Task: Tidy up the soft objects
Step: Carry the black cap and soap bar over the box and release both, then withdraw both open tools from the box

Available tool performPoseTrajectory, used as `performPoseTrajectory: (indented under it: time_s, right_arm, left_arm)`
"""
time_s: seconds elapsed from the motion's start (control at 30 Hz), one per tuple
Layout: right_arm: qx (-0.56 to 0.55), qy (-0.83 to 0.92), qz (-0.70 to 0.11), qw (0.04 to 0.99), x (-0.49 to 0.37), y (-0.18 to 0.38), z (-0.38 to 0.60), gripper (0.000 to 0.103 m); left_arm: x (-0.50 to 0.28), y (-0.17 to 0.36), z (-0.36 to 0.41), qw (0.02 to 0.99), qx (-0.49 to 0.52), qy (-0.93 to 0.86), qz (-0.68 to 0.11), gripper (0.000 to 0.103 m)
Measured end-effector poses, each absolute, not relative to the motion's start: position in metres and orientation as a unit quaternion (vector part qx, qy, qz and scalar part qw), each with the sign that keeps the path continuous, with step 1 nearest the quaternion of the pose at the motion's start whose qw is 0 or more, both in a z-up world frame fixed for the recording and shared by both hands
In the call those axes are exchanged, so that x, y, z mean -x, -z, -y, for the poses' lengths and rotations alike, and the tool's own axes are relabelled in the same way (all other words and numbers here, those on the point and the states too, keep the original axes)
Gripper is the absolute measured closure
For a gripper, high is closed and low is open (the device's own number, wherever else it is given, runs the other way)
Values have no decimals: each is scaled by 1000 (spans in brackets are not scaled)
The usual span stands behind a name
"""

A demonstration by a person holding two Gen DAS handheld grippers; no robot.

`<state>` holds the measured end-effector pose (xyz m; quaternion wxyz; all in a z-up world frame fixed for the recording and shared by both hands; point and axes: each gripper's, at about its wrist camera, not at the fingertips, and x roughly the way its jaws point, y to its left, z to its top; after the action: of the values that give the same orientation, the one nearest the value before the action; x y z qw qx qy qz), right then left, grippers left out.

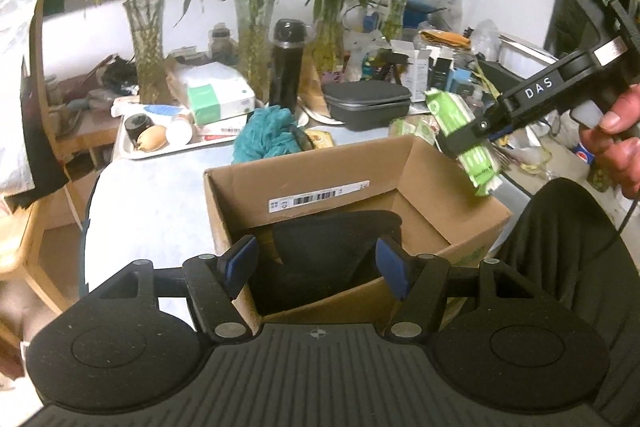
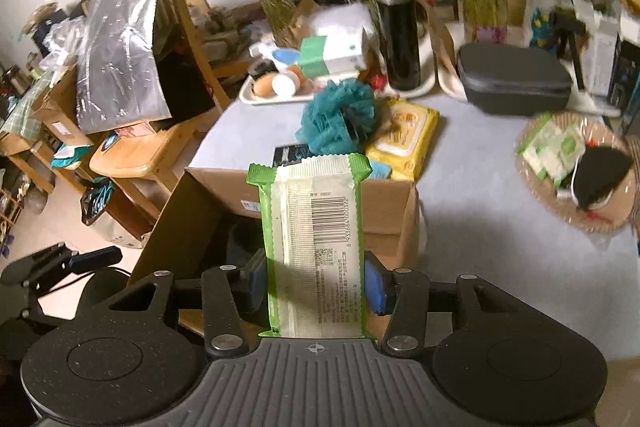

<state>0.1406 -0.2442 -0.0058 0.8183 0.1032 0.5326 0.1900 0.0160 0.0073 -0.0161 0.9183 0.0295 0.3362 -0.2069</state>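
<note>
An open cardboard box [image 1: 440,223] stands on the light blue table and holds a black soft item [image 1: 328,247]. My left gripper [image 1: 316,267] is open and empty just above the box's near edge. My right gripper [image 2: 316,285] is shut on a green and white tissue pack [image 2: 316,239] and holds it above the box [image 2: 384,203]; it also shows in the left wrist view [image 1: 460,131] over the box's far right corner. A teal bath pouf [image 2: 340,119] and a yellow wipes pack [image 2: 408,139] lie behind the box.
A woven tray [image 2: 532,183] at the right holds green tissue packs and a black item. A dark grey case [image 2: 512,79], a black flask [image 2: 396,27], vases of bamboo and a white tray [image 1: 128,147] with eggs crowd the table's back. Wooden chairs stand at the left.
</note>
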Motion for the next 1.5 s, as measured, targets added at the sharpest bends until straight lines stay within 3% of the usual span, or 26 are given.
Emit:
performPoseTrajectory:
  time_s: [0.07, 0.13, 0.2, 0.43, 1.5]
  right_arm:
    - [-111, -180, -542, 814, -145, 10, 244, 45]
    - [-104, -178, -531, 822, -144, 8, 243, 26]
    - [-102, -178, -523, 827, -141, 6, 244, 18]
    - [-75, -170, -518, 835, -133, 11, 247, 4]
    - [-65, -139, -506, 849, -139, 41, 263, 0]
  left_arm:
    - [-15, 15, -9, 920, -26, 201, -337, 38]
    - [-16, 14, -11, 920, -22, 198, -338, 38]
    - [-16, 14, -14, 920, -16, 193, -340, 38]
    - [-20, 15, -19, 919, -5, 179, -352, 38]
    - [-59, 20, -25, 915, 29, 161, -369, 38]
